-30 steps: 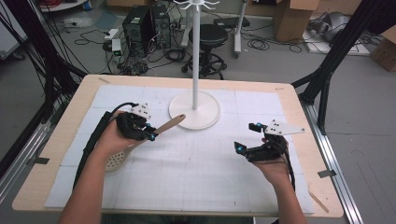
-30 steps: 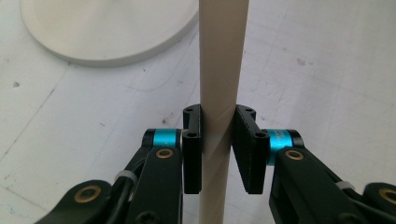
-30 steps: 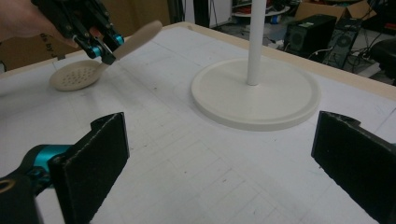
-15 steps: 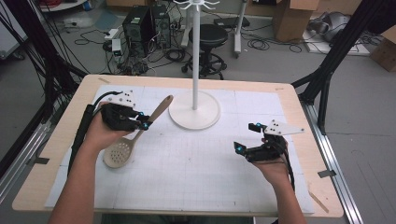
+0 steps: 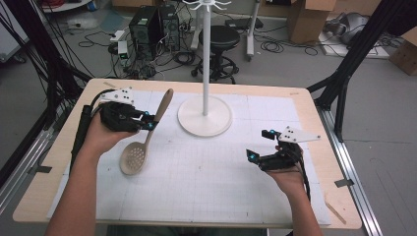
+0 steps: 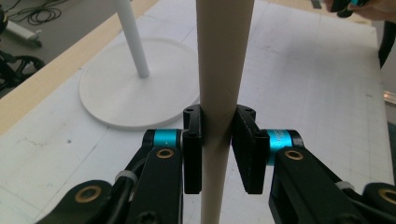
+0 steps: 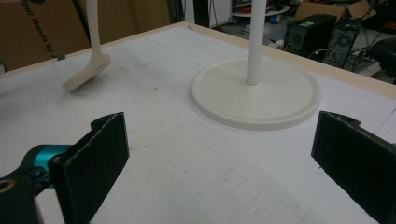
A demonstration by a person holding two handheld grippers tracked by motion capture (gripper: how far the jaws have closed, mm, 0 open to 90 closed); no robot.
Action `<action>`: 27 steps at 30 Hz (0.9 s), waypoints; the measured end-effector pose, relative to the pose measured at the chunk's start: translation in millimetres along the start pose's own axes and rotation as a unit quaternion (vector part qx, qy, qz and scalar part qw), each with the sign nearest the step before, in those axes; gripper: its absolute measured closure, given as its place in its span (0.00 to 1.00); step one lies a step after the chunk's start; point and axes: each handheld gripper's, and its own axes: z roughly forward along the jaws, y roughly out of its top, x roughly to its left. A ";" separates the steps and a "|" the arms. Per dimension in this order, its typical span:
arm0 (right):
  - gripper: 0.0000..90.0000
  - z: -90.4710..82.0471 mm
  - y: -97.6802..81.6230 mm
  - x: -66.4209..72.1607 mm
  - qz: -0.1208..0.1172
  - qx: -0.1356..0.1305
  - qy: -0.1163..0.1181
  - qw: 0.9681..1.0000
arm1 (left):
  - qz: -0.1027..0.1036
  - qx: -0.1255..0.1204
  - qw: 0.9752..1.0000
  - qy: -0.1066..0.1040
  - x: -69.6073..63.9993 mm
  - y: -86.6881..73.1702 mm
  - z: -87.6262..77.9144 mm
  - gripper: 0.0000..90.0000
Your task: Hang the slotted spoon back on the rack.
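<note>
One slotted spoon (image 5: 147,135) is in hand, beige and long-handled; its handle (image 6: 219,93) runs straight up between the jaws of the left gripper (image 5: 150,120), clamped there about midway along, with the perforated bowl (image 5: 134,158) hanging below the gripper toward the person and the handle's tip rising past it on the far side; in the right gripper view the bowl (image 7: 88,70) hangs tilted low over the surface (image 5: 221,177), whether touching it I cannot tell; the left hand (image 5: 105,132) wraps the gripper body from behind, forearm reaching in from the near edge, the gripper pointing across toward the stand; one white stand (image 5: 204,115), a round base with a single upright pole (image 5: 205,54), sits just beyond and to the side of the left gripper's jaws; the right gripper (image 5: 260,145), the second of two, is held low over the surface well apart from the spoon, its jaws spread wide with nothing between them, pointing toward the stand's base (image 7: 256,93); the right hand (image 5: 287,172) grips it from the near side.
</note>
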 end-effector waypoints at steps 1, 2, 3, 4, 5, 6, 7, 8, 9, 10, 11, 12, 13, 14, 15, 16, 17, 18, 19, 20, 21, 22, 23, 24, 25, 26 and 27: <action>0.03 -0.2 0.0 0.0 0.000 0.000 0.000 1.000 | 0.000 -0.002 1.000 -0.001 0.1 1.9 -1.2 0.83; 0.03 -0.2 0.0 0.0 0.000 0.000 0.000 1.000 | 0.002 -0.004 1.000 -0.001 0.4 3.8 -2.4 0.83; 0.03 -0.1 0.0 -0.3 -0.001 -0.001 -0.001 1.000 | 0.002 -0.007 1.000 -0.002 0.4 5.5 -3.3 0.83; 0.03 -0.3 0.0 -0.3 -0.001 -0.001 0.000 1.000 | 0.004 -0.007 1.000 -0.003 0.8 7.3 -4.3 0.83; 0.03 -0.5 0.0 -0.3 0.000 -0.002 0.000 1.000 | 0.004 -0.009 1.000 -0.003 0.8 8.9 -5.0 0.83; 0.03 -0.5 0.0 -0.5 -0.001 -0.002 -0.001 1.000 | 0.005 -0.010 1.000 -0.005 1.0 10.5 -5.6 0.83; 0.03 -0.5 0.0 -0.5 -0.001 -0.002 -0.001 1.000 | 0.006 -0.011 1.000 -0.005 1.1 12.0 -6.1 0.83; 0.03 -0.5 -0.1 -0.6 -0.001 -0.002 -0.001 1.000 | 0.007 -0.012 1.000 -0.006 1.4 13.4 -6.7 0.83; 0.03 -0.5 -0.1 -0.7 -0.001 -0.003 0.000 1.000 | 0.006 -0.016 1.000 -0.008 1.3 14.6 -6.7 0.83; 0.03 -0.4 -0.1 -0.8 -0.001 -0.002 0.000 1.000 | 0.007 -0.016 1.000 -0.008 1.6 15.8 -7.3 0.83; 0.03 -0.4 -0.1 -0.8 -0.001 -0.002 0.000 1.000 | 0.006 -0.021 1.000 -0.012 1.8 16.6 -7.2 0.83; 0.03 -0.4 -0.1 -1.0 -0.002 -0.004 -0.001 1.000 | 0.006 -0.024 1.000 -0.015 2.2 17.5 -7.4 0.83; 0.03 -0.3 -0.1 -0.7 0.000 -0.003 0.000 1.000 | 0.004 -0.027 0.999 -0.016 2.7 18.3 -7.6 0.83; 0.03 -0.3 -0.1 -0.7 0.000 -0.003 0.000 1.000 | 0.005 -0.030 0.999 -0.017 3.0 19.1 -7.6 0.83; 0.03 -0.4 -0.1 -0.8 0.000 -0.003 0.000 1.000 | 0.005 -0.030 0.999 -0.017 3.0 20.2 -7.8 0.83; 0.03 -0.4 -0.1 -0.7 0.000 -0.003 0.000 1.000 | 0.006 -0.029 0.999 -0.018 3.5 21.7 -8.0 0.83; 0.03 -0.4 -0.1 -1.0 -0.002 -0.004 -0.001 1.000 | 0.005 -0.030 0.999 -0.019 3.5 23.3 -7.5 0.83; 0.03 -0.4 -0.1 -0.7 0.000 -0.003 0.001 1.000 | 0.007 -0.028 0.999 -0.019 4.0 25.2 -7.8 0.83; 0.03 -0.3 0.0 -0.4 0.000 -0.002 0.001 1.000 | 0.010 -0.027 0.999 -0.020 4.4 27.1 -8.2 0.83; 0.03 -0.3 0.0 -0.4 0.000 -0.002 0.001 1.000 | 0.009 -0.028 0.999 -0.022 4.5 29.3 -8.2 0.83; 0.03 -0.2 -0.1 -0.4 -0.001 -0.002 0.001 1.000 | 0.009 -0.032 0.999 -0.024 5.4 31.0 -8.4 0.83; 0.03 -0.1 0.0 -0.2 0.000 -0.001 0.001 1.000 | 0.010 -0.033 0.999 -0.026 6.6 32.9 -9.0 0.83; 0.03 0.0 -0.1 -0.2 0.000 0.000 0.001 1.000 | 0.009 -0.035 0.999 -0.026 8.0 34.7 -9.5 0.83; 0.03 0.3 -0.1 -0.4 -0.002 -0.001 0.001 1.000 | 0.008 -0.037 0.999 -0.027 9.4 36.7 -10.0 0.83; 0.03 0.0 -0.1 -0.3 0.000 0.000 0.001 1.000 | 0.008 -0.039 0.999 -0.026 10.6 38.8 -10.5 0.83; 0.03 0.0 -0.1 -0.3 0.000 0.000 0.001 1.000 | 0.009 -0.040 0.999 -0.027 11.8 41.0 -11.1 0.83; 0.03 -0.2 -0.1 -0.3 0.001 -0.001 0.001 1.000 | 0.009 -0.040 0.999 -0.027 12.9 43.5 -11.6 0.83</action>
